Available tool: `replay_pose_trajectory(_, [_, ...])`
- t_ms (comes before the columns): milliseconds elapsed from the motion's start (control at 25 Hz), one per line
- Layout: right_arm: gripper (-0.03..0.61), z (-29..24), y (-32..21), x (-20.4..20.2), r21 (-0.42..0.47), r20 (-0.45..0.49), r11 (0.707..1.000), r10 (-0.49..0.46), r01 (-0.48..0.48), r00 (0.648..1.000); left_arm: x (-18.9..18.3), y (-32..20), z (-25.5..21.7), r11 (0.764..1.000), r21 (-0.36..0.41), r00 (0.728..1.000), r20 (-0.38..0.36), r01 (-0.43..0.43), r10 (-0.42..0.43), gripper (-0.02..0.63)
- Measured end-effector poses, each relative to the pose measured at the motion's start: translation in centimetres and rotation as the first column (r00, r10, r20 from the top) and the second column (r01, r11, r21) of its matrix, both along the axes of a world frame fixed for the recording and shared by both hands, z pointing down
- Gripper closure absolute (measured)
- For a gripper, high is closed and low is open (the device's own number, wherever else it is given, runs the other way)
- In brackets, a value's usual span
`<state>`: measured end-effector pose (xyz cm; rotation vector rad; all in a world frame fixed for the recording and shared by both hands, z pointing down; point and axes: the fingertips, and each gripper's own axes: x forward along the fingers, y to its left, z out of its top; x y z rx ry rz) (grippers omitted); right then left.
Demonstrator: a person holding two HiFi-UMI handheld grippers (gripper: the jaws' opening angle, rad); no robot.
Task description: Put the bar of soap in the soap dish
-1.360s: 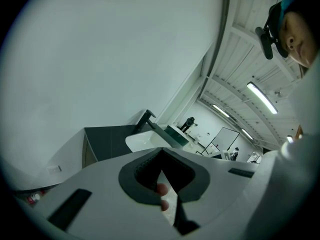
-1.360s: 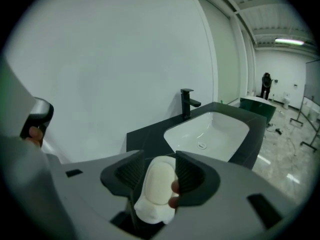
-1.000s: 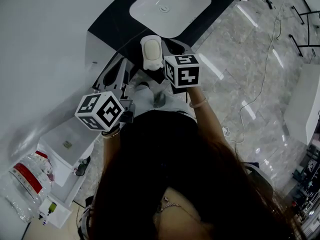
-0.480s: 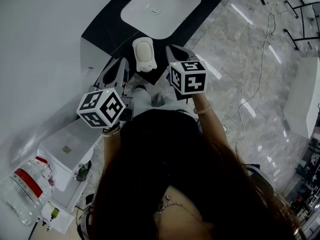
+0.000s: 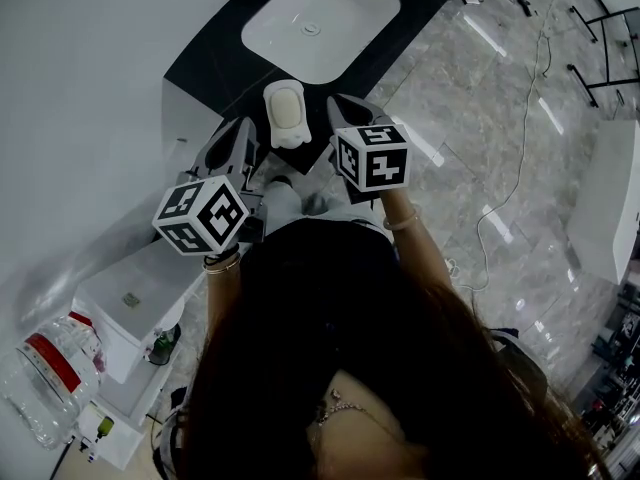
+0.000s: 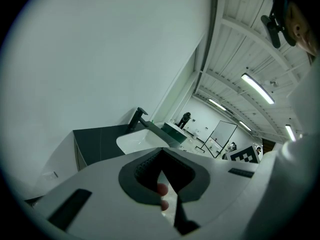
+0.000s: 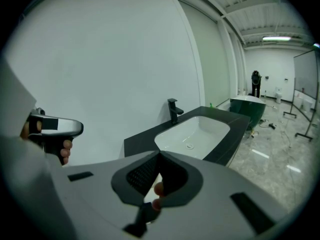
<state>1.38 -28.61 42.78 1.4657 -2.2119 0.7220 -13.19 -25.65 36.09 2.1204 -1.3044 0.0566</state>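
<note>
Looking down in the head view, we note a pale oval bar of soap (image 5: 287,106) lying in a white rounded soap dish (image 5: 285,141) at upper centre of the frame. The dish stands on the near edge of a dark countertop (image 5: 215,63), just below a white rectangular basin (image 5: 318,18) sunk into that top.

The left gripper (image 5: 240,128) points up-frame just left of the dish, its black-and-white marker cube (image 5: 200,216) lower left of it. The right gripper (image 5: 345,103) points up-frame just right of the dish, its marker cube (image 5: 372,156) directly below. The dish sits between the two tips; we see neither one touching it.

In the left gripper view, the left gripper (image 6: 161,151) has its two dark-padded jaws pressed together at the tip, nothing between them. In the right gripper view, the right gripper (image 7: 159,154) reads the same: jaws together, empty. Beyond them we see the basin (image 7: 192,131) with a black angular faucet (image 7: 173,110) at its far edge, against a plain white wall (image 7: 110,59).

A grey polished stone floor (image 5: 480,118) fills the right of the head view. At lower left lies a clear water bottle with a red label (image 5: 50,368).
</note>
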Motion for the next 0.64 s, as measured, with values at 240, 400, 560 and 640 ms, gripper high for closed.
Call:
replay_pose_trajectory(240, [0.561,-0.22,-0.02,-0.37,0.002,-0.008,1.000,-0.010,0.010,1.000,-0.08,0.02,-0.15,1.000,0.004,1.000,0.007,0.009,-0.009,0.617])
replay_pose_trajectory(400, [0.561,-0.10,-0.02,-0.46,-0.003,-0.007,1.000,-0.013,0.013,1.000,-0.03,0.08,0.05,1.000,0.000,1.000,0.026,0.010,-0.010,0.617])
replay_pose_trajectory(560, [0.561,0.07,-0.09,-0.69,-0.008,-0.007,1.000,-0.017,0.017,1.000,-0.13,0.04,0.22,1.000,0.000,1.000,0.022,0.009,-0.009,0.617])
replay_pose_trajectory(640, [0.561,0.21,-0.05,-0.76,-0.013,-0.003,1.000,-0.018,0.018,1.000,-0.16,0.03,0.32,1.000,-0.003,1.000,0.012,0.011,-0.011,0.617])
